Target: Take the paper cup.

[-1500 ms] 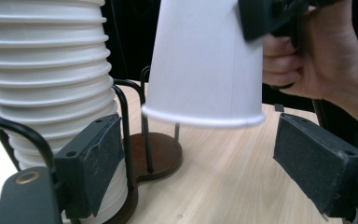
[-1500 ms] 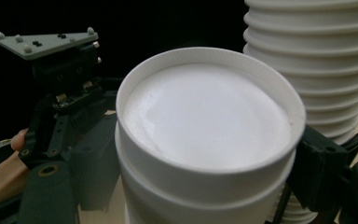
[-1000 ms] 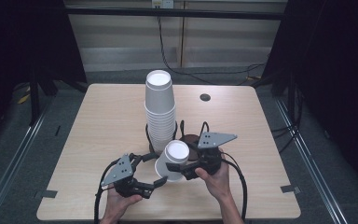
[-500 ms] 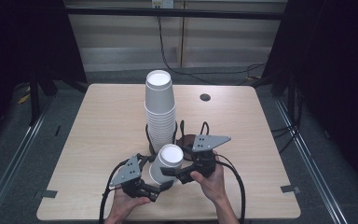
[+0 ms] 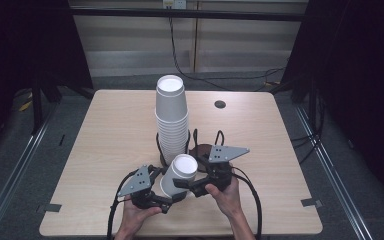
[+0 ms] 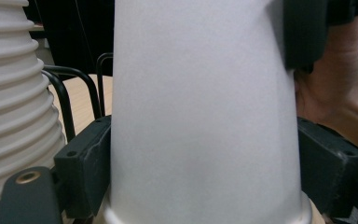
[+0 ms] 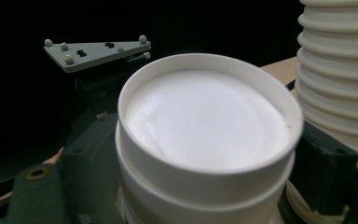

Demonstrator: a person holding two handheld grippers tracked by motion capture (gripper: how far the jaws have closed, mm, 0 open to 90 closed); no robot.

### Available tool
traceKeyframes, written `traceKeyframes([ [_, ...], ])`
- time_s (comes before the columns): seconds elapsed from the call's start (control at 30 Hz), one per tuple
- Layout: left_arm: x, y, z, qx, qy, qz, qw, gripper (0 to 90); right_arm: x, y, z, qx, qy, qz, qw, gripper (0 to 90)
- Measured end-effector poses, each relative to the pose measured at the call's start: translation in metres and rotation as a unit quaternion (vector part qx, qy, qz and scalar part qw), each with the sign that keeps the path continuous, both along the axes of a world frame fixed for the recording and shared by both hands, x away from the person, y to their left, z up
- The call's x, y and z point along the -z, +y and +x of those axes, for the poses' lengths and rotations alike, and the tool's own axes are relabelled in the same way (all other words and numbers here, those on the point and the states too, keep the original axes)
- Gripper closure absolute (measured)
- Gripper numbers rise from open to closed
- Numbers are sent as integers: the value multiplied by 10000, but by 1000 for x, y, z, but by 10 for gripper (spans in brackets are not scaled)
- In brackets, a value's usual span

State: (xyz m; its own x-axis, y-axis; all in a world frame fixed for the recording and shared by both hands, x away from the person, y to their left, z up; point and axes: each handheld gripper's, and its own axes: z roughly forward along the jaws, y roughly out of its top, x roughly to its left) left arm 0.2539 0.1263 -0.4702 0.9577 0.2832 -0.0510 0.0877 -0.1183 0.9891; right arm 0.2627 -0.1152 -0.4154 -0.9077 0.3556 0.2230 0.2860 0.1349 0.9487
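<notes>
- Since a second ago, the white paper cup (image 5: 179, 175) has gone from standing bottom-up in front of the stack to leaning over toward the person's left, and both hands have drawn a little nearer the surface's near edge.
- No brand, label or writing can be read on the cup, the stack or either tool.
- Left hand-held gripper (image 5: 166, 196): its jaws are clamped on the cup's lower part, close to the rim; the left gripper view shows a black jaw pressed against each side of the cup wall (image 6: 200, 116).
- Right hand-held gripper (image 5: 186, 183): its jaws stand either side of the cup's upper part near the closed bottom, and the right gripper view shows that bottom disc (image 7: 205, 114) between them with a second cup edge just below it, so two nested cups seem to be gripped.
- The cup is held over the light wooden surface (image 5: 105, 130), just in front of the tall stack of white cups (image 5: 171, 117).
- That stack stands upside down in a black wire holder (image 5: 195, 142) near the middle of the surface.
- A small dark round spot (image 5: 220, 104) lies on the surface, well behind the stack to its right.
</notes>
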Motion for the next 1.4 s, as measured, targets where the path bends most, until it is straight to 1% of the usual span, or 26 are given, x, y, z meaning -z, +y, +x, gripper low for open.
traceKeyframes([
  [0.07,0,1,0,24,17,43,10000,161,0,0,0,56,-6,21,10000,138],
  [0.13,0,2,0,28,43,38,10000,162,0,-1,0,40,-13,64,10000,133],
  [0.23,0,6,1,-22,95,58,9999,162,0,-1,0,6,31,51,10000,132],
  [0.3,0,8,2,-59,108,107,9999,162,0,-2,0,2,56,67,10000,130],
  [0.37,0,12,2,-58,130,197,9997,162,-1,-4,0,-17,14,119,9999,130],
  [0.5,-1,18,3,-91,192,203,9996,163,-2,-6,-1,-31,-18,64,10000,128],
  [0.53,-2,21,4,-105,175,269,9994,163,-1,-8,-2,-33,46,55,10000,128],
  [0.57,-2,21,4,-105,175,269,9994,164,-1,-8,-2,-33,46,55,10000,128],
  [0.6,-2,22,3,-190,178,312,9992,164,-2,-10,-2,-18,21,54,10000,128],
  [0.63,-2,24,4,-204,188,448,9986,164,-3,-10,-3,1,55,86,9999,128],
  [0.67,-2,25,4,-212,184,510,9983,164,-3,-10,-3,-9,35,85,10000,131],
  [0.7,-2,27,4,-202,180,561,9981,164,-3,-10,-4,-15,14,39,10000,132],
  [0.8,-5,30,5,-204,206,727,9969,165,-1,-10,-3,5,78,-196,9998,132],
  [0.83,-5,30,5,-204,206,727,9969,166,0,-10,-3,23,97,-246,9996,132],
  [0.87,-7,32,6,-198,227,806,9963,166,0,-10,-4,19,102,-276,9996,132],
  [0.93,-10,34,8,-186,314,820,9960,167,1,-10,-4,-61,103,-310,9994,129],
  [0.97,-12,34,8,-211,327,806,9960,167,0,-9,-4,-127,91,-327,9993,129],
  [1.0,-13,35,9,-201,328,842,9957,167,0,-9,-4,-182,91,-336,9992,130],
  [1.1,-17,36,10,-98,359,875,9955,167,0,-9,-2,-184,131,-505,9985,130],
  [1.17,-22,36,12,-43,321,1041,9940,167,-1,-10,-1,-168,133,-611,9979,130],
  [1.2,-24,36,13,-40,308,1092,9935,168,-1,-10,0,-167,138,-645,9977,130],
  [1.23,-24,36,13,-40,308,1092,9935,168,0,-10,0,-164,153,-672,9975,132],
  [1.27,-29,37,15,14,271,1197,9924,170,0,-11,1,-173,183,-744,9969,133],
  [1.3,-29,37,15,14,271,1197,9924,171,-1,-12,1,-181,185,-764,9967,134],
  [1.37,-37,39,16,8,164,1412,9898,173,-2,-14,2,-186,247,-756,9967,133],
  [1.4,-39,39,16,11,149,1470,9890,172,-5,-16,3,-186,252,-864,9958,133],
])
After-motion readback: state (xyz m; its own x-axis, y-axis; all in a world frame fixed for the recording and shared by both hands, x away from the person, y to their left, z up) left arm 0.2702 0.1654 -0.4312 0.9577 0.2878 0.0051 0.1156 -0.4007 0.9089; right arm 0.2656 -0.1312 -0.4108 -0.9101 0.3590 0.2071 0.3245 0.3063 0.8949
